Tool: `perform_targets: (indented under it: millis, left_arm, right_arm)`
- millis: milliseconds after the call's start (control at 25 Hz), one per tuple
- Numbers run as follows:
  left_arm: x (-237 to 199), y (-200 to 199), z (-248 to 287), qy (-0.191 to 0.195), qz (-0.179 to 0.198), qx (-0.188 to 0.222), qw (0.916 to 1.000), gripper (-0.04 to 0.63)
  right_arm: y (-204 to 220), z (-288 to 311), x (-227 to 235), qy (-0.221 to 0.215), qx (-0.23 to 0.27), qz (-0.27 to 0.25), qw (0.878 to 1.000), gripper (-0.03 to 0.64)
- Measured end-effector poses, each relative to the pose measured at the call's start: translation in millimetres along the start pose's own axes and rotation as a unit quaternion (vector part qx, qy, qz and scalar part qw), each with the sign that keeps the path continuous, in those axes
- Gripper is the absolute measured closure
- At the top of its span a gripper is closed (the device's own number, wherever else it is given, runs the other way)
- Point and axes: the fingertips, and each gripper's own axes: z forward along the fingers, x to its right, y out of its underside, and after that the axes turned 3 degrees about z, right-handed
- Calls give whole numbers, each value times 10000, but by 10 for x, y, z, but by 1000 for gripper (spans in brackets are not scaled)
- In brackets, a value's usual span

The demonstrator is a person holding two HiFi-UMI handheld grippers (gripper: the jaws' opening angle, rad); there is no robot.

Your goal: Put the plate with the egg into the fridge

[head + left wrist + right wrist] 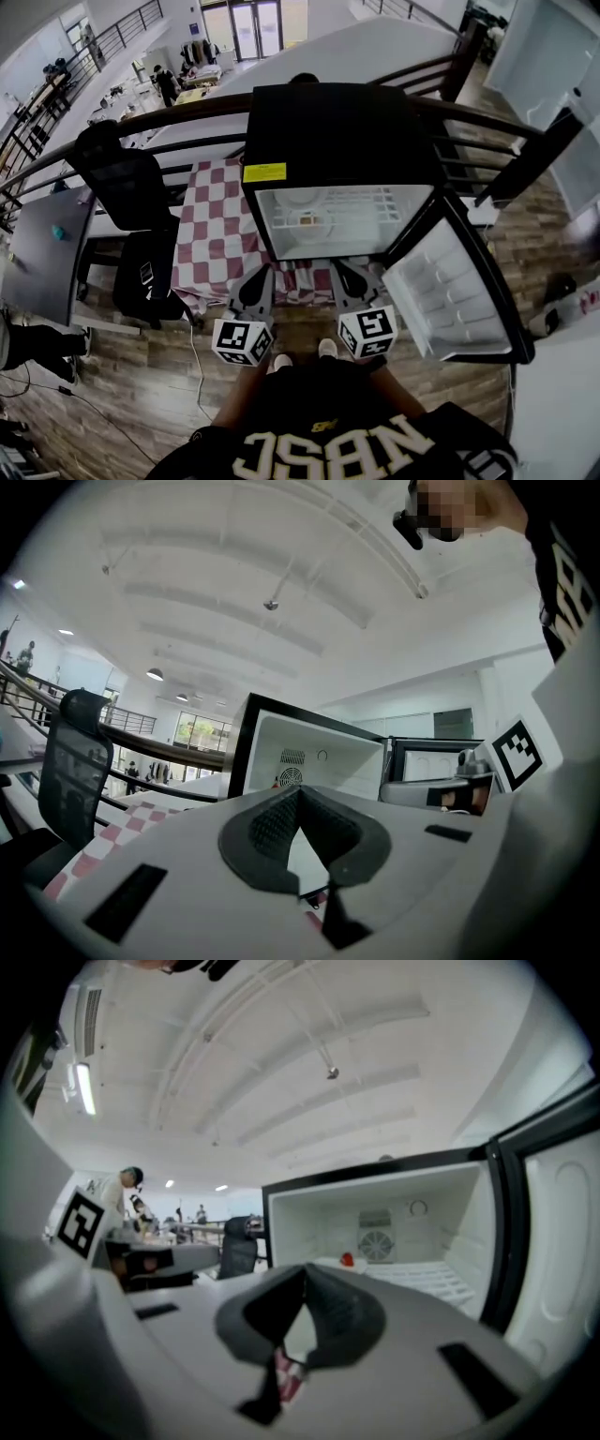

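Note:
The black mini fridge (342, 122) stands open on a table with a red-and-white checked cloth (217, 234). On its white wire shelf (375, 208) sits a white plate (314, 211) with a small item on it; the right gripper view shows that plate (330, 1264) with a small red-topped item (347, 1259). Just below the fridge opening, my left gripper (257, 275) and right gripper (350, 273) are side by side and pointing at it. Both are shut with nothing between the pads, as the left gripper (298, 797) and right gripper (305, 1275) show in their own views.
The fridge door (450, 291) hangs open to the right, its inner shelves bare. A black office chair (127, 183) stands left of the table beside a grey desk (42, 253). A dark railing (187, 111) runs behind the fridge. Wooden floor (141, 394) lies below.

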Motion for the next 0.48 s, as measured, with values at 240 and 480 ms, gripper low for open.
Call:
perform_targets:
  millis: [240,480]
  left_arm:
    - [1,113,-36,216,-151,-139,9996,575]
    - [-292,-223,-86,-89,-418,529,9977,575]
  right_arm:
    - [4,-51,-65,-145,-64,-74,9998,595]
    - [-529,356,-307,-1279,-24,-1814,9750,595]
